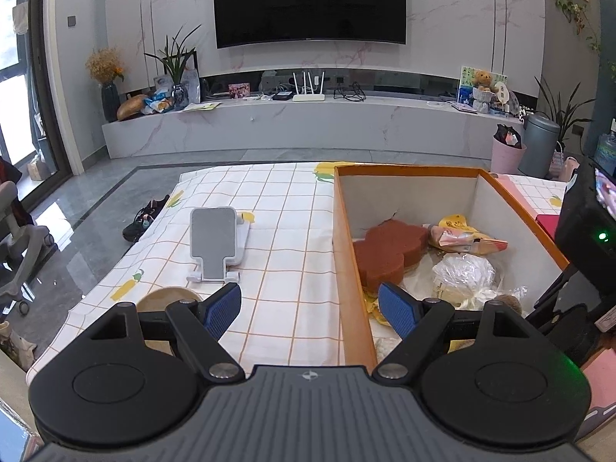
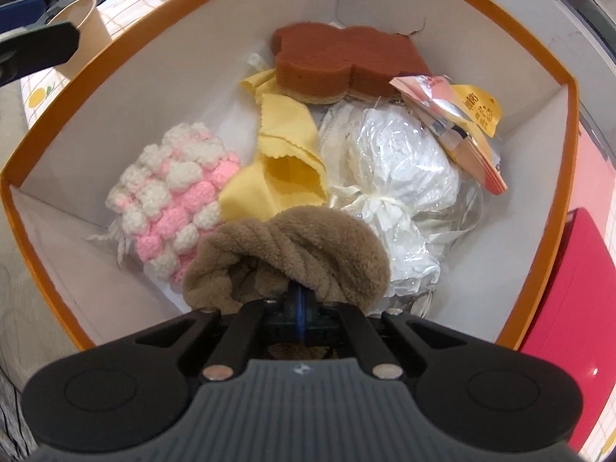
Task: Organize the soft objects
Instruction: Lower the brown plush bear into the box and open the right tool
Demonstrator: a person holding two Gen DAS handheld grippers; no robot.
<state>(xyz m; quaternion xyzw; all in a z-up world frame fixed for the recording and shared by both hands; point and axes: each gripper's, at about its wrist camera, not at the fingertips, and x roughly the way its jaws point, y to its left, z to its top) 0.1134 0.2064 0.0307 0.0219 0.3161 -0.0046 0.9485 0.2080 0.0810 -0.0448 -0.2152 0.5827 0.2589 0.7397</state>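
Observation:
An orange-rimmed box point(image 2: 569, 88) with white walls holds soft things: a brown sponge point(image 2: 342, 61), a yellow cloth point(image 2: 285, 154), a pink and white knitted piece point(image 2: 173, 196), a white bundle in clear wrap point(image 2: 396, 177) and a snack packet point(image 2: 466, 123). My right gripper point(image 2: 300, 300) is shut on a tan fluffy cloth point(image 2: 292, 250) and holds it over the box's near side. My left gripper point(image 1: 310, 308) is open and empty, straddling the box's left wall point(image 1: 346, 254). The sponge point(image 1: 389, 248) and the wrapped bundle point(image 1: 462, 273) also show in the left wrist view.
A grey phone stand point(image 1: 215, 242) sits on the checked tablecloth point(image 1: 285, 200) left of the box. A paper cup point(image 2: 82, 30) stands beside the box. A red flat object point(image 2: 577, 288) lies to the box's right. A black device point(image 1: 589, 231) stands at right.

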